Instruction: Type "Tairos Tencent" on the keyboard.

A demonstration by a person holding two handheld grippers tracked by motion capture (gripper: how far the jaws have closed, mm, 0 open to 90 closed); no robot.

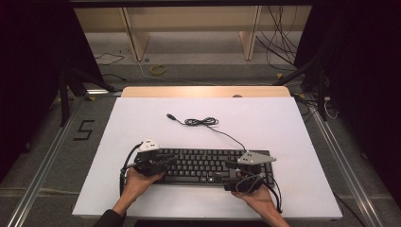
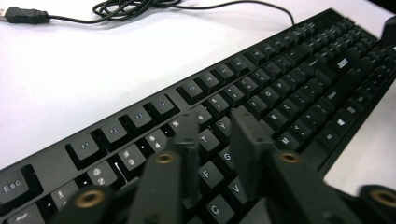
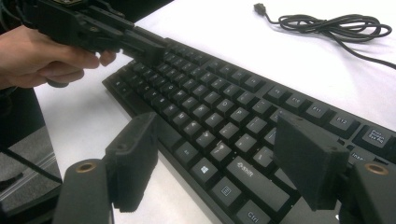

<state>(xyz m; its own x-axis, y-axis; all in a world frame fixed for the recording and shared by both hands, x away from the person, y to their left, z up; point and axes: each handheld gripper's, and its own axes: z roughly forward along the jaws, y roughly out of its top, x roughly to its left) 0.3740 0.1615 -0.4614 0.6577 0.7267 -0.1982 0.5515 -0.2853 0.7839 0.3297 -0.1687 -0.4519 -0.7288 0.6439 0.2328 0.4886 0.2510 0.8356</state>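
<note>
While the flat black keyboard (image 1: 208, 165) lies at six o'clock on the matte white surface (image 1: 283, 127), the left gripper (image 2: 219, 128) hovers over its letter keys, jaws narrowed with nothing between them. The right gripper (image 3: 219, 161) spreads wide over the keyboard's near edge, unclamped. A coiled black cable (image 1: 201, 122) rests at twelve o'clock.
</note>
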